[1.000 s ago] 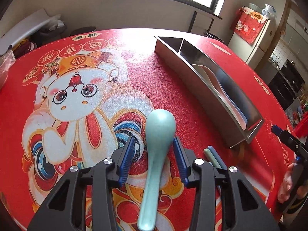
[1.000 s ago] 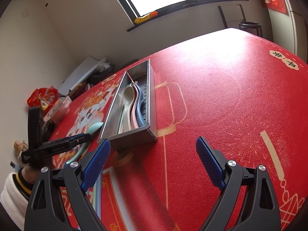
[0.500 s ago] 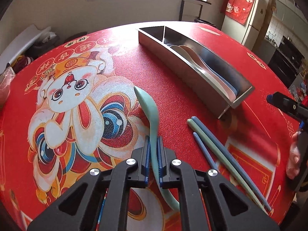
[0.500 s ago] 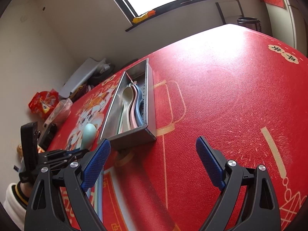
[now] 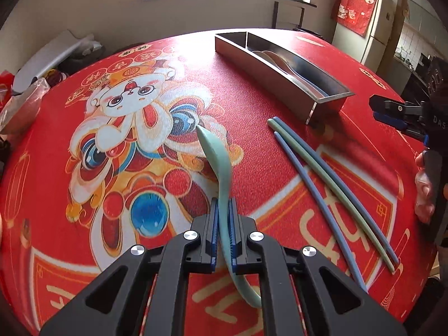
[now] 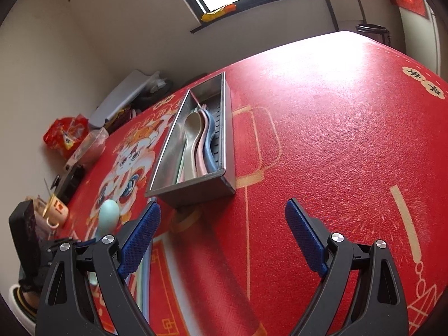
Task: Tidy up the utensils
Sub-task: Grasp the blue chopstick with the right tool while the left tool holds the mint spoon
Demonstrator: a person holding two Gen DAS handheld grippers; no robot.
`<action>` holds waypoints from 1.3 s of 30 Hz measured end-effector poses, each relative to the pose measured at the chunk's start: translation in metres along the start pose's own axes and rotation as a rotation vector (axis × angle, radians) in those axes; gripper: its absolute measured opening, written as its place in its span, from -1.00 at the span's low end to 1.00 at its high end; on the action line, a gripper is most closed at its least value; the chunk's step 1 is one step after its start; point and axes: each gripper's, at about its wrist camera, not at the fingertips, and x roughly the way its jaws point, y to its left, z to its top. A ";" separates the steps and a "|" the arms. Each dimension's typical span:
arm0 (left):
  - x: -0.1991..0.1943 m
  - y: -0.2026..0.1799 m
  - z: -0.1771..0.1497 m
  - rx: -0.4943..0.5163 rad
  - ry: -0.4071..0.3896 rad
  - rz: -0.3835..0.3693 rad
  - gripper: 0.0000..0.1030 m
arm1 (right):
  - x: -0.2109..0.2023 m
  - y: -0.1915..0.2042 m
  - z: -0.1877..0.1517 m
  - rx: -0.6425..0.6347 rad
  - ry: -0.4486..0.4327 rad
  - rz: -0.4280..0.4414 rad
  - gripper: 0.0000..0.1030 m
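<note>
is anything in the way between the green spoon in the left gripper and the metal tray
Nothing visible. The left gripper is shut on the green spoon, and only bare red tablecloth lies between it and the metal tray. The chopsticks lie off to the right.

Right claw (image 6: 221,238) stood with blue pads wide apart, nothing between them, above the red worktop (image 6: 336,145). Steel tray (image 6: 228,128) lay ahead, its near compartment holding three spoons (image 6: 196,140) side by side: beige, pink, blue. At lower left the left claw (image 6: 84,243) gripped a teal spoon (image 6: 107,214), bowl raised above the worktop. Mug (image 6: 57,210) stood at far left edge.
</note>
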 end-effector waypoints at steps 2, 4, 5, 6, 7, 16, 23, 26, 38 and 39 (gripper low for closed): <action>-0.006 0.000 -0.008 -0.013 -0.003 0.015 -0.87 | 0.003 0.010 -0.001 -0.053 0.033 -0.025 0.70; -0.011 0.001 -0.016 -0.031 -0.008 0.018 -0.87 | 0.006 0.023 -0.003 -0.122 0.062 -0.052 0.70; -0.013 0.001 -0.019 -0.044 -0.011 0.011 -0.87 | 0.008 0.029 -0.005 -0.161 0.081 -0.075 0.70; -0.014 0.001 -0.022 -0.055 -0.015 0.008 -0.87 | 0.010 0.036 -0.008 -0.196 0.103 -0.091 0.70; -0.016 0.000 -0.024 -0.061 -0.018 0.010 -0.87 | 0.012 0.041 -0.012 -0.223 0.120 -0.095 0.70; -0.019 -0.001 -0.031 -0.110 -0.050 0.020 -0.87 | 0.019 0.075 -0.034 -0.373 0.195 -0.115 0.69; -0.020 0.004 -0.034 -0.133 -0.070 -0.008 -0.86 | 0.026 0.088 -0.038 -0.423 0.225 -0.127 0.69; -0.020 -0.001 -0.034 -0.112 -0.071 0.017 -0.86 | 0.031 0.092 -0.041 -0.444 0.238 -0.140 0.69; -0.020 0.002 -0.034 -0.122 -0.074 -0.002 -0.86 | 0.030 0.097 -0.048 -0.508 0.284 -0.125 -0.38; -0.020 0.002 -0.034 -0.121 -0.074 -0.001 -0.86 | 0.029 0.096 -0.047 -0.507 0.290 -0.121 -0.49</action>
